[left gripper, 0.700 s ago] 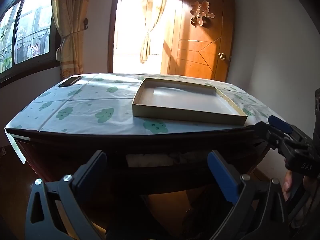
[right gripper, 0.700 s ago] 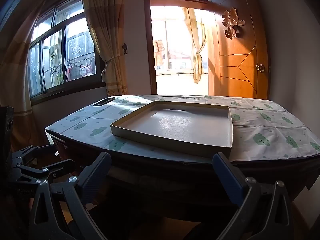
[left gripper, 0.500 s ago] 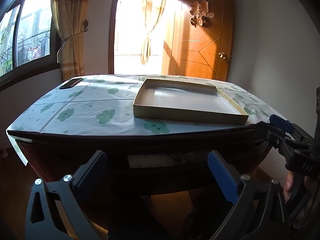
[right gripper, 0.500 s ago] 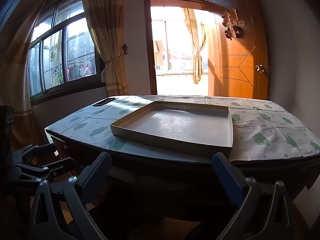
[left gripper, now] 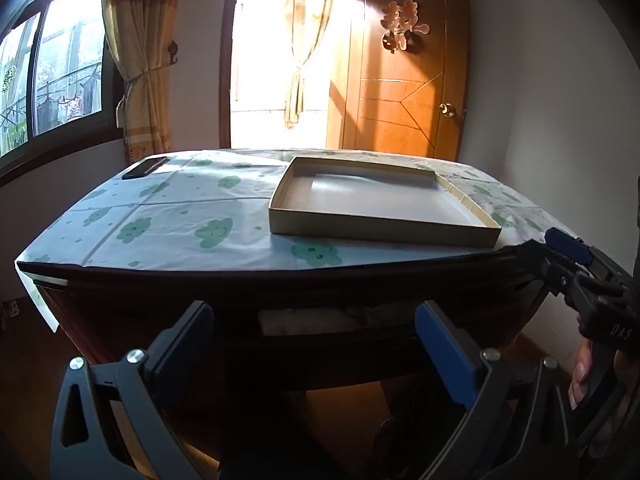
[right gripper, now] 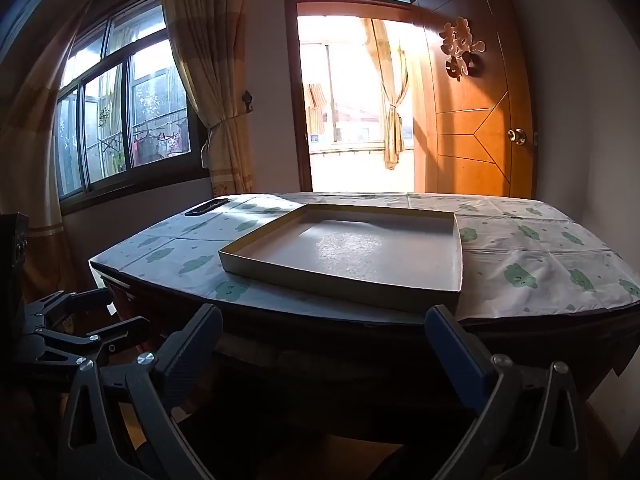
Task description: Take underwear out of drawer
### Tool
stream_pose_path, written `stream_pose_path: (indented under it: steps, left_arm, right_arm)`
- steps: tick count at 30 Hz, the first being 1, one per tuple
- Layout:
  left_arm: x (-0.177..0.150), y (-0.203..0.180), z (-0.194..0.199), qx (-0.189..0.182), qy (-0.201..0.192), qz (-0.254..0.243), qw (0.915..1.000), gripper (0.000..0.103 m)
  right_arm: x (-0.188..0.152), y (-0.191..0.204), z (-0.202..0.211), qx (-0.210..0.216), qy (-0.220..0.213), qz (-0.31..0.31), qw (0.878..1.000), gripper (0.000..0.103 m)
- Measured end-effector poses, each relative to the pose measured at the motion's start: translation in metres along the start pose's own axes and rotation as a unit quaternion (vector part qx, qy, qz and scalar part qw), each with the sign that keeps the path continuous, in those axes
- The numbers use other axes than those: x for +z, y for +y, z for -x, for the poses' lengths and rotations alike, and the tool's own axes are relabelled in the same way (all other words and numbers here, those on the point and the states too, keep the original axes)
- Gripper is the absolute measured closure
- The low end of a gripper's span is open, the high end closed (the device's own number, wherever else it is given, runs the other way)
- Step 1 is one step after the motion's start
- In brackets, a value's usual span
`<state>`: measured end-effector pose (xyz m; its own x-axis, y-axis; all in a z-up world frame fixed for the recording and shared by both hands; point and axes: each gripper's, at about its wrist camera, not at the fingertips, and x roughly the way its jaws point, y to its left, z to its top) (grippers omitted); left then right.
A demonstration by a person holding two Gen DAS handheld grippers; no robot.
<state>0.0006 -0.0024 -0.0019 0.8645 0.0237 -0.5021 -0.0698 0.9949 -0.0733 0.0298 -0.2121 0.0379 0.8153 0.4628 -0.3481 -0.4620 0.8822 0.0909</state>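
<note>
A dark wooden drawer [left gripper: 332, 354] under the table top stands a little open. Pale folded fabric, likely the underwear [left gripper: 296, 320], shows in the gap. My left gripper [left gripper: 316, 356] is open in front of the drawer, its blue pads apart with nothing between them. My right gripper [right gripper: 326, 360] is also open and empty, facing the table's front edge, where the drawer [right gripper: 280, 360] is dim. In the left wrist view the right gripper [left gripper: 548, 258] appears at the right, level with the table edge. At the left of the right wrist view is the left gripper [right gripper: 104, 316].
A table [left gripper: 160, 220] with a cloud-print cloth holds a shallow cardboard tray [left gripper: 280, 216] and a dark flat device [left gripper: 144, 167] at its far left. Behind are a window, curtains, a bright doorway and an orange door [left gripper: 412, 92]. A hand [left gripper: 582, 364] grips the right tool.
</note>
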Motion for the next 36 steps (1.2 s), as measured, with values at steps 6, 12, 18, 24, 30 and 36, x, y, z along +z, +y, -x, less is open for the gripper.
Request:
stream_pose_path:
  steps: [6, 12, 18, 24, 30, 36]
  left_arm:
    - [0.0002, -0.0005, 0.0005, 0.001, -0.001, 0.001, 1.0, 0.0]
    - [0.0003, 0.0005, 0.0004, 0.001, -0.002, 0.002, 1.0, 0.0]
    - [0.0004, 0.0016, 0.0007, 0.001, -0.002, 0.002, 1.0, 0.0]
    - [0.0004, 0.0024, 0.0009, 0.001, -0.003, 0.002, 1.0, 0.0]
    - [0.0008, 0.0039, 0.001, 0.001, -0.003, 0.002, 1.0, 0.0]
    - [0.0006, 0.004, 0.0017, 0.002, -0.003, 0.002, 1.0, 0.0]
  right_arm:
    - [0.0002, -0.0005, 0.0001, 0.001, -0.001, -0.002, 1.0, 0.001]
    - [0.0006, -0.0001, 0.0008, 0.003, -0.005, -0.001, 1.0, 0.001]
    - [0.0008, 0.0009, 0.0004, 0.003, -0.005, -0.001, 1.0, 0.001]
    - [0.0005, 0.0018, 0.0002, 0.004, -0.005, 0.001, 1.0, 0.001]
    - [-0.0001, 0.0024, 0.0008, 0.007, -0.007, 0.0, 1.0, 0.001]
    - [-0.0012, 0.0021, -0.0001, 0.009, -0.005, -0.002, 1.0, 0.001]
